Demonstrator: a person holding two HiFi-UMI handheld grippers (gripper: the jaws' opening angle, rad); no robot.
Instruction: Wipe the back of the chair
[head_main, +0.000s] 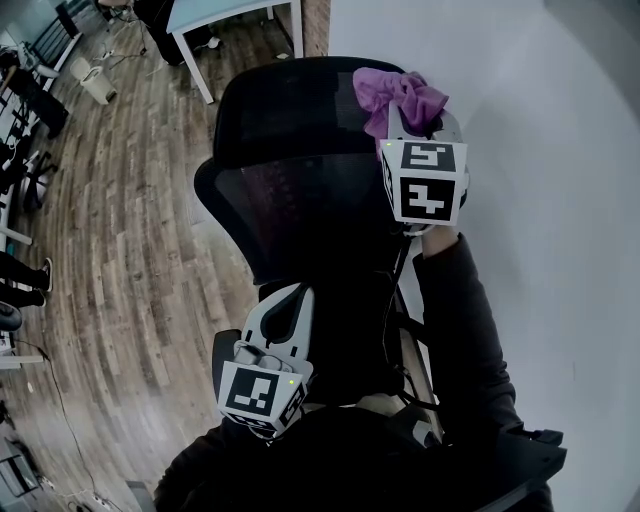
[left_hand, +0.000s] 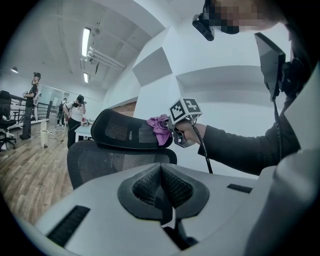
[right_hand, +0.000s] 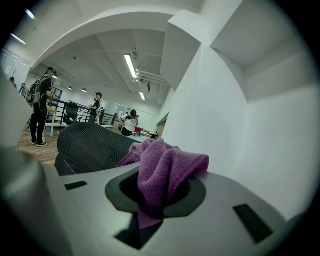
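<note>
Chair back (head_main: 300, 215) wiping looked barely begun: right gripper (right_hand: 155, 195), jaws clamped on a purple cloth (right_hand: 167, 162), held it against the headrest (head_main: 285, 110), upper centre. Left gripper (left_hand: 161, 190), closed and empty, hung lower left. Mesh below seemed unwiped.

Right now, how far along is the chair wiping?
Done: the right gripper has the purple cloth clamped in its jaws. In hand: the cloth sits on a corner of the headrest. Left: apparently the mesh back below; no wiped area shows. The left gripper is shut, empty.
</note>
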